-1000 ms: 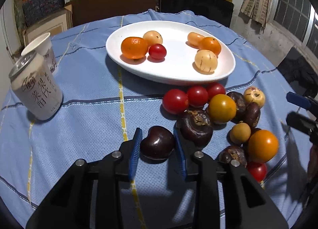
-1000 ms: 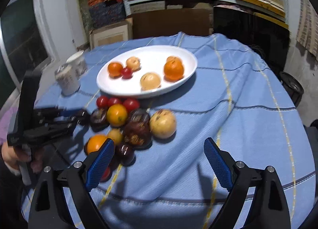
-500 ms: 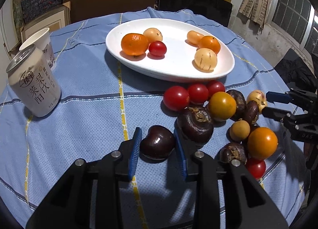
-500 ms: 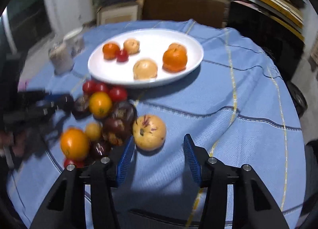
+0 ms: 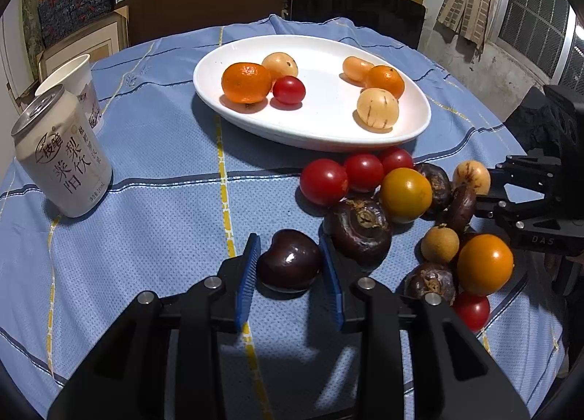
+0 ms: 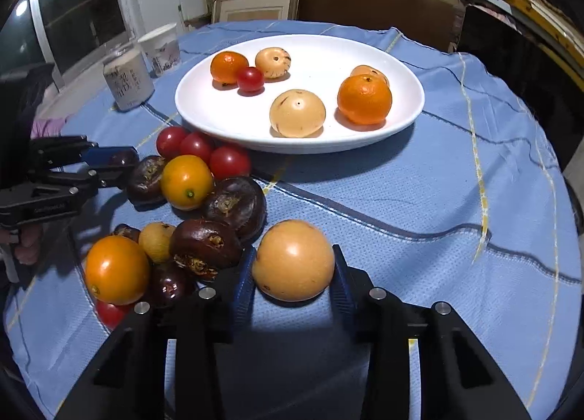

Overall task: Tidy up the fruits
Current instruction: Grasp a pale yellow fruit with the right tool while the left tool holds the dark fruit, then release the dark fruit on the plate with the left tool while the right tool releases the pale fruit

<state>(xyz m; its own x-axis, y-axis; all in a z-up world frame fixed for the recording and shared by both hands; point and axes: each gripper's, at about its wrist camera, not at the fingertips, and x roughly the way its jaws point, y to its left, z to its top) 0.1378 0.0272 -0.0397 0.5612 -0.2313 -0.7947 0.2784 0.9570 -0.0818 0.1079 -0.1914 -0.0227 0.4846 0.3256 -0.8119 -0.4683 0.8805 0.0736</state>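
Observation:
A white oval plate [image 5: 328, 55] [image 6: 401, 99] holds two oranges, a red tomato and pale round fruits. In front of it lies a pile of red tomatoes [image 5: 323, 181], yellow-orange fruits [image 5: 405, 194] and dark water chestnuts [image 5: 359, 227]. My left gripper [image 5: 290, 266] is shut on a dark cherry-like fruit [image 5: 288, 261] resting on the cloth. My right gripper [image 6: 292, 270] is shut on a pale tan round fruit [image 6: 293, 260] at the pile's right edge; this fruit also shows in the left wrist view [image 5: 471, 172].
A drink can [image 5: 62, 161] and a paper cup [image 5: 78, 80] stand at the table's left. The round table has a blue cloth [image 6: 456, 182]. Shelves, boxes and a dark chair back stand behind the table.
My right gripper moved in toward the pile and closed from wide open onto the pale tan fruit. My left gripper stayed on the dark fruit.

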